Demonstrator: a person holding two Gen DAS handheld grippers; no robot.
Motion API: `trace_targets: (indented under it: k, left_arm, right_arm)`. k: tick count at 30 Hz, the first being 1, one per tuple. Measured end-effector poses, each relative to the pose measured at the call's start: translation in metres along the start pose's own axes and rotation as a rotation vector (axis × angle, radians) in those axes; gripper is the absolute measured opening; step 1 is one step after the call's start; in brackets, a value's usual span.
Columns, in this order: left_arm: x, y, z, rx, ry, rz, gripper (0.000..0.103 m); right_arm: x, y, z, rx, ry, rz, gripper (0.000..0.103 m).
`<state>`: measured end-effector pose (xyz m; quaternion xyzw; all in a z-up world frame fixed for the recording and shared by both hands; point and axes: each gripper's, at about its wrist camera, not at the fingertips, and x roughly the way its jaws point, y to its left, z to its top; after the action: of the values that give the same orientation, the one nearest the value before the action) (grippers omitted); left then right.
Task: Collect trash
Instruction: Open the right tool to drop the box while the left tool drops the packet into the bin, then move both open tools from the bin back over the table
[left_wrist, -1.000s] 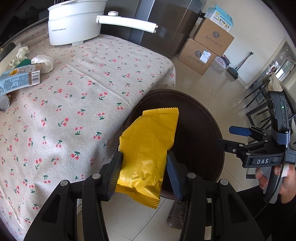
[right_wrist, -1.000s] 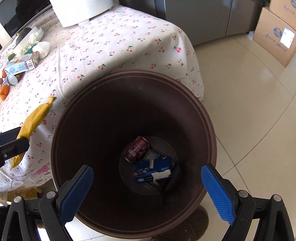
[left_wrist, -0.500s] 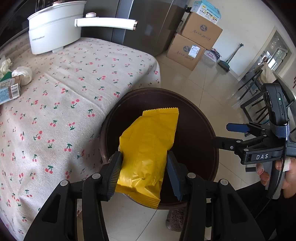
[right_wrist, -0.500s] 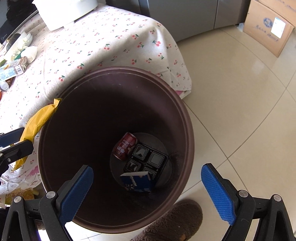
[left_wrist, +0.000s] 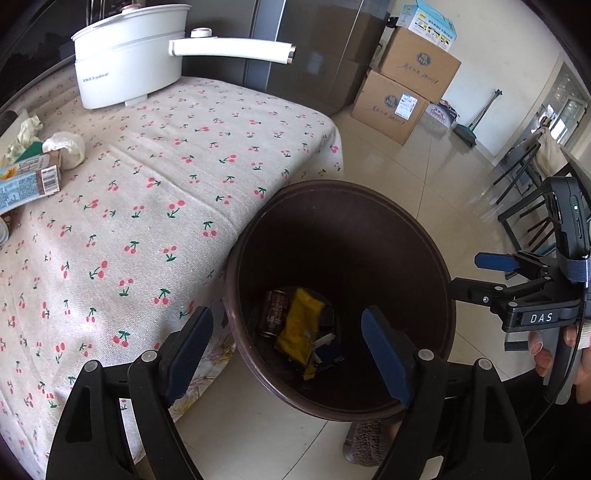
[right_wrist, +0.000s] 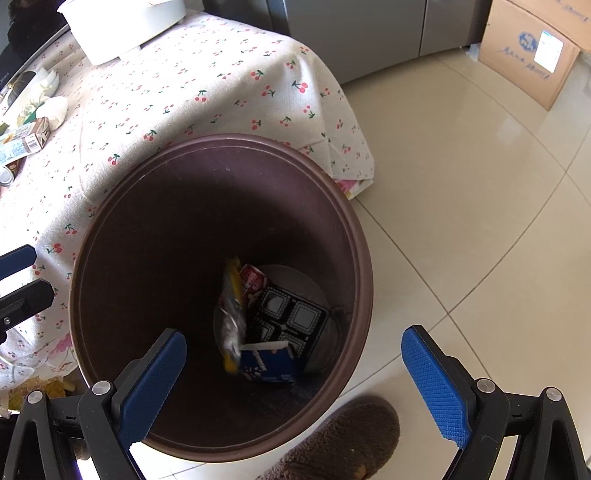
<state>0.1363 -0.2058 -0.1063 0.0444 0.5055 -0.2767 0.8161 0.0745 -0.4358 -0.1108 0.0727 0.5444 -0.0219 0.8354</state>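
Cherry-print tablecloth (left_wrist: 155, 206) — glossy floor tiles (right_wrist: 480, 184)

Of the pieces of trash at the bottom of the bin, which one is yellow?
The snack bag, a crinkled wrapper lying in the bin between the dark red can and the blue carton. The black tray is the remaining piece.

The left gripper (left_wrist: 286, 347) points steeply down. Its jaws are opening, and nothing is between them. Its two dark blue pads (left_wrist: 190, 345) stand far apart.

The right gripper (right_wrist: 293, 380) points steeply down too. Its jaws are wide apart, with nothing between the bright blue pads (right_wrist: 434, 384). In the left wrist view it shows from the side at the right edge, held by a hand (left_wrist: 561, 350) with its fingers curled around the handle.
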Motion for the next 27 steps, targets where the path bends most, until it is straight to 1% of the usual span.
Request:
trace_targets:
  k: [10,16,27]
  left_arm:
    - [-0.003,0.003,-0.006,-0.002,0.005,0.034,0.086]
    - [-0.011,0.011,-0.008,-0.016,-0.005,0.055,0.088]
    - [-0.028,0.027,-0.014,-0.044,-0.022,0.099,0.088]
  right_arm:
    - [-0.001,0.003,0.001,-0.006,-0.002,0.000,0.097]
    - [-0.001,0.008,0.002,-0.012,-0.005,0.002,0.097]
    - [-0.001,0.031,0.009,-0.046,-0.008,0.011,0.097]
